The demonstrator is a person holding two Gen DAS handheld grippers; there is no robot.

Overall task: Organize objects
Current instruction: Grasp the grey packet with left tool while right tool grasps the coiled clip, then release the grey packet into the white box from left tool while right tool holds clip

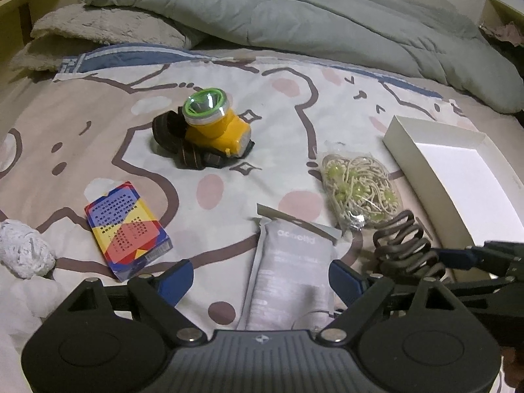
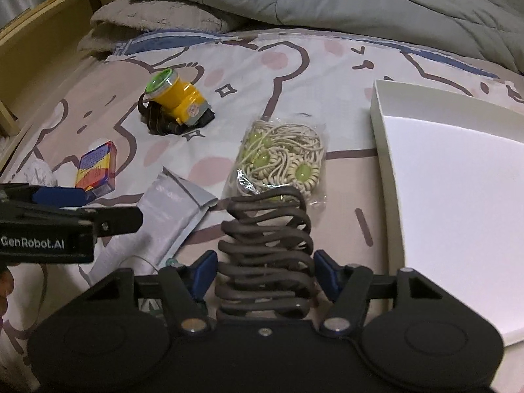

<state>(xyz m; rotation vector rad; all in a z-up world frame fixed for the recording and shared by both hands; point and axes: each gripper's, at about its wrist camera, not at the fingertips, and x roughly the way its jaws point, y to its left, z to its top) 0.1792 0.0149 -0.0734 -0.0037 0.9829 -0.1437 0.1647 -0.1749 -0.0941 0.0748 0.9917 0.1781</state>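
Left gripper (image 1: 260,273) gaping wide around the grey pouch (image 1: 291,275), pads not touching. Right gripper (image 2: 265,275) narrower, straddling the brown wavy spring clip (image 2: 267,245), contact unclear, white box (image 2: 458,196) just right

The left hand-held gripper (image 1: 260,278) points steeply downward, its blue-padded fingers (image 1: 175,280) spread wide with clear gaps to what lies between them. The right hand-held gripper (image 2: 265,275) is tilted down just as steeply beside it, jaws narrower, its blue pads (image 2: 204,273) standing just at the sides of a coiled brown wire rack (image 2: 267,245); contact cannot be told.
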